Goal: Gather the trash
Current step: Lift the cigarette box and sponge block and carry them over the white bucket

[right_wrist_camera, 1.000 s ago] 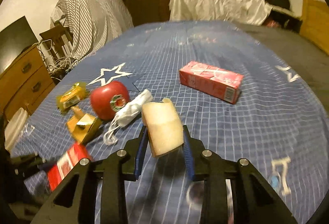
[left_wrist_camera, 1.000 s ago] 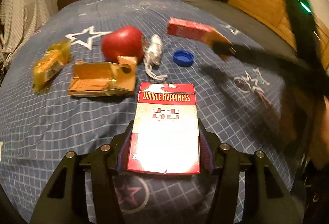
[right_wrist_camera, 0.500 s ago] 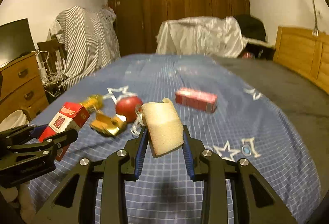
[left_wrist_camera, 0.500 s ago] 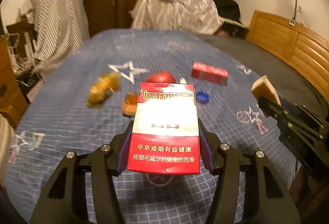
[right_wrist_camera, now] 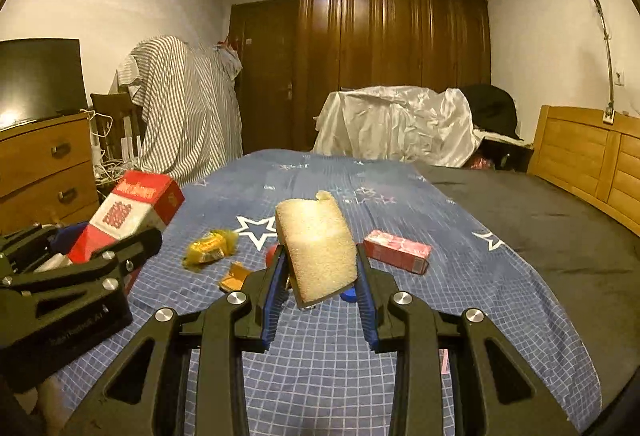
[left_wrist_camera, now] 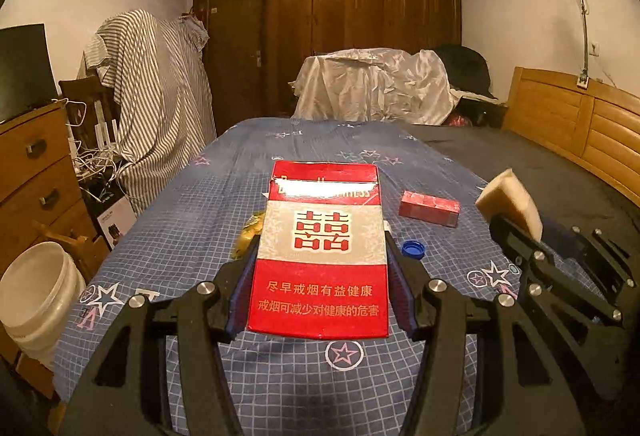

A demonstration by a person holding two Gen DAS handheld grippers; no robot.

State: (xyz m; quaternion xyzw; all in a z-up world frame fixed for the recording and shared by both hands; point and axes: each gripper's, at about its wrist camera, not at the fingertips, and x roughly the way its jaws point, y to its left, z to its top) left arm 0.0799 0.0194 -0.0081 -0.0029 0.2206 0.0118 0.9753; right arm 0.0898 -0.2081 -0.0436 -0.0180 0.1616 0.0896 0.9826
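My left gripper [left_wrist_camera: 320, 272] is shut on a red and white cigarette pack [left_wrist_camera: 322, 256], held up above the bed. The same pack [right_wrist_camera: 124, 214] shows at the left of the right wrist view. My right gripper [right_wrist_camera: 318, 270] is shut on a pale yellow sponge piece [right_wrist_camera: 316, 248], also raised; that sponge [left_wrist_camera: 510, 202] appears at the right of the left wrist view. On the blue checked bedspread [right_wrist_camera: 320, 356] lie a pink carton [right_wrist_camera: 396, 250], a yellow wrapper [right_wrist_camera: 210, 246], a crushed orange box [right_wrist_camera: 234, 276] and a blue bottle cap [left_wrist_camera: 413, 249]. A red apple [right_wrist_camera: 272, 255] is mostly hidden behind the right fingers.
A white bucket [left_wrist_camera: 38, 292] stands on the floor left of the bed, beside a wooden dresser [left_wrist_camera: 32, 172]. A striped cloth covers a chair [right_wrist_camera: 188, 108]. A wooden headboard [right_wrist_camera: 592, 164] runs along the right; a dark wardrobe [right_wrist_camera: 392, 56] stands behind.
Both grippers have risen and tilted up from the bedspread with pack and sponge still held. The trash on the bed now looks smaller and farther, and the room's back wall has come into view.
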